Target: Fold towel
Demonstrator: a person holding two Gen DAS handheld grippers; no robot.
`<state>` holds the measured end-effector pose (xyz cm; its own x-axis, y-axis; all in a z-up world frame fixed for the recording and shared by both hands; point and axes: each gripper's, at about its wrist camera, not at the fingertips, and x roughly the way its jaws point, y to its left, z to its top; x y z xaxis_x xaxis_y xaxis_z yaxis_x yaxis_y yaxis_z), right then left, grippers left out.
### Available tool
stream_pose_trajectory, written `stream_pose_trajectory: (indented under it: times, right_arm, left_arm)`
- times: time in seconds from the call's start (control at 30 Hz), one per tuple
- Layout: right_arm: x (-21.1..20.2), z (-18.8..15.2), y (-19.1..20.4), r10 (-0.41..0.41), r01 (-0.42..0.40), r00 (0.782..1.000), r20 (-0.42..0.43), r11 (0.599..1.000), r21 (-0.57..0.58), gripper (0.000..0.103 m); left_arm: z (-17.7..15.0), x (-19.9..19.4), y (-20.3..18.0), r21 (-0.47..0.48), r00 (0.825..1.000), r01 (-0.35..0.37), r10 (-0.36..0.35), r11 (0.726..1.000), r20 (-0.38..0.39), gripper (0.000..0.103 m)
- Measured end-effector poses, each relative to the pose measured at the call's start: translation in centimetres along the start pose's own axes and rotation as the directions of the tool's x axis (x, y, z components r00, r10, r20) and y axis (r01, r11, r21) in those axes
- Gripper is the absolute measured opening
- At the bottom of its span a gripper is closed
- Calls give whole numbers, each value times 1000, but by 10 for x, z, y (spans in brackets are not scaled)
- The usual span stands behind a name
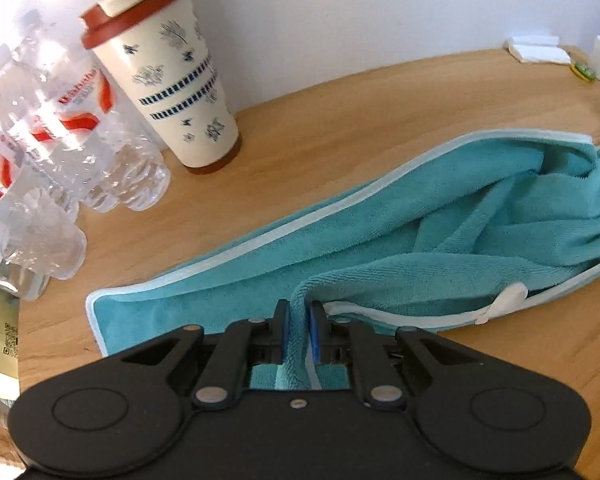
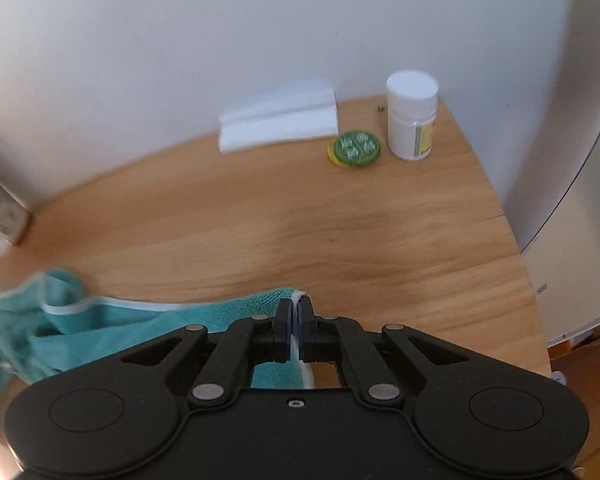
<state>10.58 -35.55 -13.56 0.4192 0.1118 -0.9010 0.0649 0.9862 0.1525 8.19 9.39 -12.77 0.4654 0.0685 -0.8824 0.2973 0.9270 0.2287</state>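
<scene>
We see the left tool (image 1: 299, 320) clenched on a bunched fold of the teal towel (image 1: 440, 232), the cloth pinched between its blue pads (image 1: 315, 332) and hanging down through the gap behind them. The towel lies rumpled across the wooden surface (image 1: 340, 120), its pale trimmed edge running from a flat corner near the left tool away toward the right, where the fabric piles into loose folds. A small white loop (image 1: 506, 300) sits on the near hem.

To the left of the towel, and apart from it, stands a cream tumbler (image 1: 168, 72) with a red-brown lid, upright against the wall. Beside it we see a cluster of clear plastic water bottles (image 1: 60, 120) with red and white labels.

In the right wrist view, the right tool (image 2: 296, 312) is closed on the towel's white-trimmed edge (image 2: 300, 344), jaws nearly together with only the thin hem between them. The rest of the towel (image 2: 100, 328) trails off to the left of this tool, slack and creased, resting on the surface (image 2: 340, 220).

Near the wall, well apart from the towel, we see a folded white paper stack (image 2: 280, 116), a round green lid-like disc (image 2: 356, 146) and, just beside it, an upright white bottle (image 2: 412, 116) with a white cap.
</scene>
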Motion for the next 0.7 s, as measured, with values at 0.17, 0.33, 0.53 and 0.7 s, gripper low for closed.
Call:
stream_pose_trajectory:
  times: [0.17,0.33,0.53,0.7]
  right_arm:
    - [1,-6,8,-48,46,999,-25,995,-91,25]
    - [-35,-21,-3,-24,22,999,-35,998,-53,48]
    - [-24,-48,-11,37,-30,994,-99,997,69,48]
    - [-16,-46,-12,71,-61,996,-60,986,154,48]
  left_arm:
    - [-2,-4,0,30,1000,6,-6,1000,-6,33]
    - [-4,-29,-7,84,996,56,-61,995,64,47]
    - [-11,-43,-44,202,975,148,-177,968,137,59]
    - [-12,-36,-78,287,961,201,-245,937,125,59]
